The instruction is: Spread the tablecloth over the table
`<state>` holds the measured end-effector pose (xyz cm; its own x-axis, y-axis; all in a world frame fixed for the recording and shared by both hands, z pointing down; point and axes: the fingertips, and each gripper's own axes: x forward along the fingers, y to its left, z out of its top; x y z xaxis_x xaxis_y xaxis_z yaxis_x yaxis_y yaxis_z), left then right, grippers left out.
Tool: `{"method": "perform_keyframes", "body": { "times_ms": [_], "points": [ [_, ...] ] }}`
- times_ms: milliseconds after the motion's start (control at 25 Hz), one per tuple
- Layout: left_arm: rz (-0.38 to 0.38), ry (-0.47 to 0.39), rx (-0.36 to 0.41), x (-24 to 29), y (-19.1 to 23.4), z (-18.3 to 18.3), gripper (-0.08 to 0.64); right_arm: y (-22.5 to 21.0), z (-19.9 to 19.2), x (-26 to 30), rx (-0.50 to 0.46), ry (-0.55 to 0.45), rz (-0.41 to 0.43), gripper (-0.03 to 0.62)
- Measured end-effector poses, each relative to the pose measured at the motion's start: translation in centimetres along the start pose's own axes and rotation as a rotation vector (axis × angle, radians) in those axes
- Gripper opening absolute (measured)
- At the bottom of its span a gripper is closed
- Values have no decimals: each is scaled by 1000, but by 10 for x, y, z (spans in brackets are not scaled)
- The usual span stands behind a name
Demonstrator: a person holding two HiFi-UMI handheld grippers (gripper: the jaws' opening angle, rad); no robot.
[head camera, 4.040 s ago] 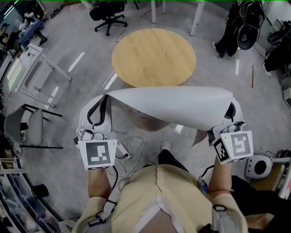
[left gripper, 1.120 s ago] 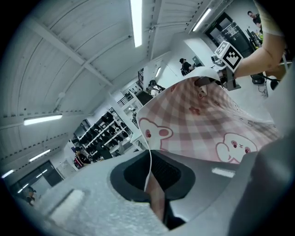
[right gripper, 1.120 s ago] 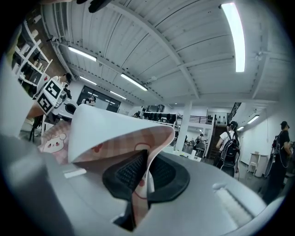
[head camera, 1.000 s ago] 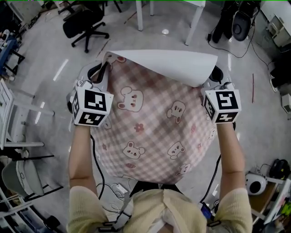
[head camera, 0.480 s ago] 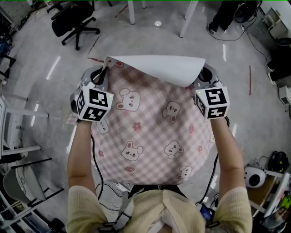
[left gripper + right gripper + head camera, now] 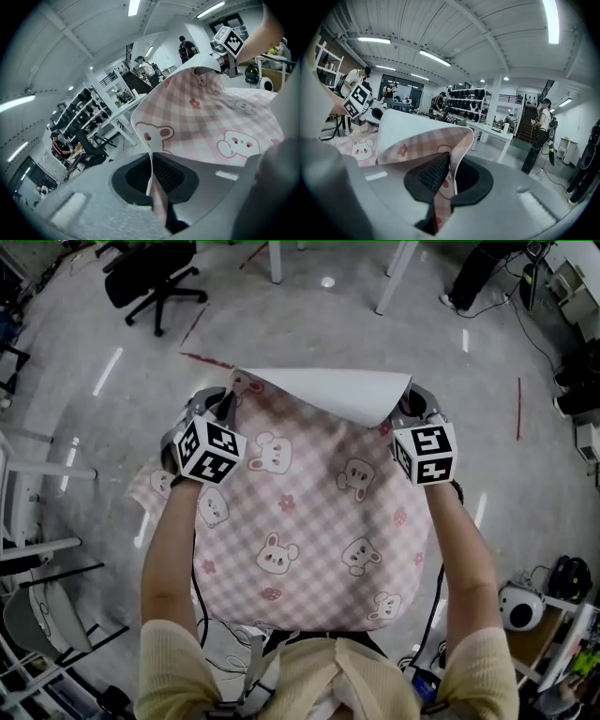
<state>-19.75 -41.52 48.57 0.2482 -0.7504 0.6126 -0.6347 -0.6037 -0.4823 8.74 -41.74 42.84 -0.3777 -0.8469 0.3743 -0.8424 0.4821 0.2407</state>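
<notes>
The pink checked tablecloth (image 6: 309, 521) with bear prints is stretched between both grippers and hangs down towards the person. Its far edge (image 6: 328, 390) is curled back and shows the white underside. My left gripper (image 6: 218, 404) is shut on the cloth's far left corner, and the left gripper view shows the fabric (image 6: 154, 183) pinched between the jaws. My right gripper (image 6: 412, 404) is shut on the far right corner, where the cloth (image 6: 443, 180) runs between its jaws. The cloth hides the table.
A black office chair (image 6: 150, 273) and white table legs (image 6: 389, 277) stand on the grey floor ahead. A folding chair (image 6: 37, 615) is at the lower left, and cables and a white device (image 6: 525, 606) at the lower right. Several people stand far off (image 6: 536, 136).
Both grippers have sunk with the cloth and drawn a little closer together. Four seconds ago the cloth hung bunched, white side up, with a round wooden table in sight beyond it.
</notes>
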Motion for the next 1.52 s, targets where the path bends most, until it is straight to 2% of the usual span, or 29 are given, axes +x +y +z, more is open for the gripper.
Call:
{"method": "perform_keyframes", "body": {
  "times_ms": [280,560,920,1160,1320,1520],
  "points": [
    [-58,80,54,28,-18,-29,21,11,-29,22,-14,30,28,26],
    [-56,153,127,45,-32,-46,28,17,-44,34,-12,54,40,26],
    [-59,191,157,59,-39,-57,61,29,-63,48,-105,110,69,39],
    [-33,172,151,61,-37,-59,92,34,-72,52,-137,139,76,108],
    [24,131,138,57,-29,-58,142,31,-76,51,-137,155,66,215],
    [65,126,106,53,-19,-60,178,23,-74,47,-96,155,42,288]
  ]
}}
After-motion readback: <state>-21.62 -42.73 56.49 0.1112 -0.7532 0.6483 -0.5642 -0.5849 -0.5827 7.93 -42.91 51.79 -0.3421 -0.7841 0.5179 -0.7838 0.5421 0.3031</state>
